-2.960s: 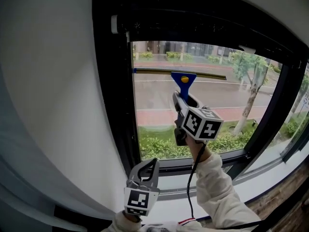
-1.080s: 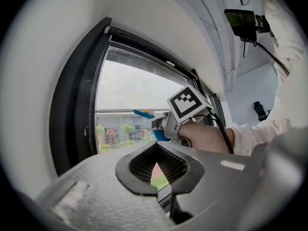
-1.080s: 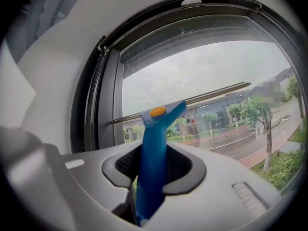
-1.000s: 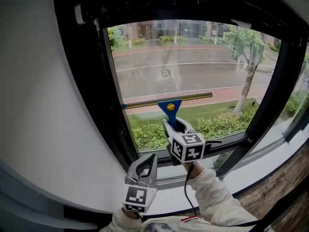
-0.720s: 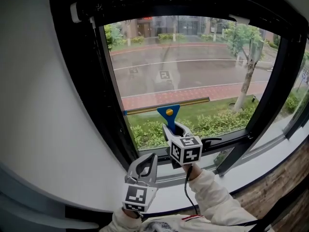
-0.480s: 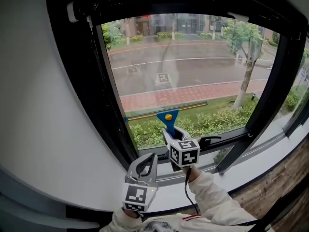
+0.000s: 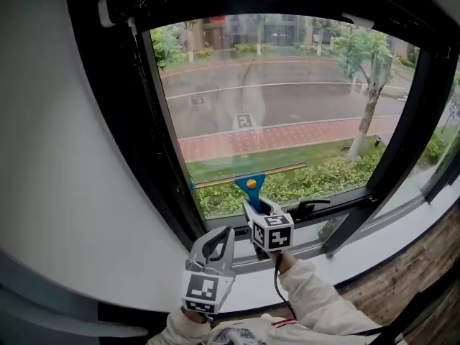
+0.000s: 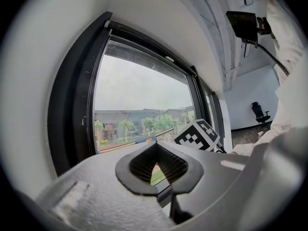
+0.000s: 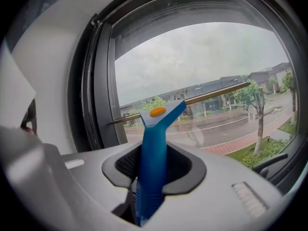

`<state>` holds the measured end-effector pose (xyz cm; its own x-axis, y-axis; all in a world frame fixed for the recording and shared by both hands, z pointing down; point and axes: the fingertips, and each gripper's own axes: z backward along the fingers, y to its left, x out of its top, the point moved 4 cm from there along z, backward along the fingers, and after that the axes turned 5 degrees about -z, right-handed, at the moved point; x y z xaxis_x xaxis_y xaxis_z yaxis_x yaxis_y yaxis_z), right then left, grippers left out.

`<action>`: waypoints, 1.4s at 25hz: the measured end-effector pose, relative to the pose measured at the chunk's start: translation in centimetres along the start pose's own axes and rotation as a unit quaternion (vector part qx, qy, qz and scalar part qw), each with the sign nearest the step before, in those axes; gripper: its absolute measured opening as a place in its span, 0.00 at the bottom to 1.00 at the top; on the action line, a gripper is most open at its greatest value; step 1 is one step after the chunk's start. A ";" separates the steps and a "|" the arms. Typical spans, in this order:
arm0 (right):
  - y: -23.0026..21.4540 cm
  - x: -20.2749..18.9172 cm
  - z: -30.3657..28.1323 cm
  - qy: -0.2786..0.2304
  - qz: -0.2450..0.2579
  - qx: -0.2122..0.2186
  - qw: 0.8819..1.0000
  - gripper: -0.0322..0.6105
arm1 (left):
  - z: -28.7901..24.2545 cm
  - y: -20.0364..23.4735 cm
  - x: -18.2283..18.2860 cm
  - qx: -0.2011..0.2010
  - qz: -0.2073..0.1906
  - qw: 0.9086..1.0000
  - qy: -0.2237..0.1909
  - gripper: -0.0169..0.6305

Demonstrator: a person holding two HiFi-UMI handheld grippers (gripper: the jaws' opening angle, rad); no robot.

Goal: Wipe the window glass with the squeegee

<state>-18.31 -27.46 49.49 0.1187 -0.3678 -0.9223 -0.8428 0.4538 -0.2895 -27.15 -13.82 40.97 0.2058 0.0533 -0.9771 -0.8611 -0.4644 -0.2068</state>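
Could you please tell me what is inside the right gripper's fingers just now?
The right gripper is shut on the blue squeegee: its handle stands between the fingers, blade against the window glass. The handle's lower end is hidden inside the gripper.

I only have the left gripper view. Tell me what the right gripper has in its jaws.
Observer: The right gripper is shut on the blue handle of the squeegee, which runs out between the jaws toward the glass.
Operator: Now give me the blade's place on the glass.
Observer: In the head view the blade lies across the low part of the window glass, a little above the bottom frame, with its left end close to the left frame.
Operator: Report anything on the frame near that gripper.
Observer: A black window handle sits on the bottom frame, just right of the gripper.
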 end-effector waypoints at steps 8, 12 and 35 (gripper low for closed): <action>-0.7 -2.2 -0.5 0.012 0.004 -0.006 1.000 0.24 | -0.1 -0.1 -0.3 0.001 0.001 1.000 0.005 0.03; -1.1 -3.4 -0.7 0.024 0.000 -0.011 1.000 0.24 | 0.0 0.0 -0.4 0.002 0.002 1.000 0.007 0.03; -3.0 -9.3 -2.0 0.076 -0.002 -0.026 0.997 0.24 | 0.5 0.0 -1.1 0.014 0.005 1.000 0.021 0.03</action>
<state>-17.96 -26.96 59.46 0.0440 -0.4905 -0.8703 -0.8689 0.4112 -0.2756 -27.58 -13.42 42.00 0.2156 0.0109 -0.9764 -0.8758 -0.4401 -0.1983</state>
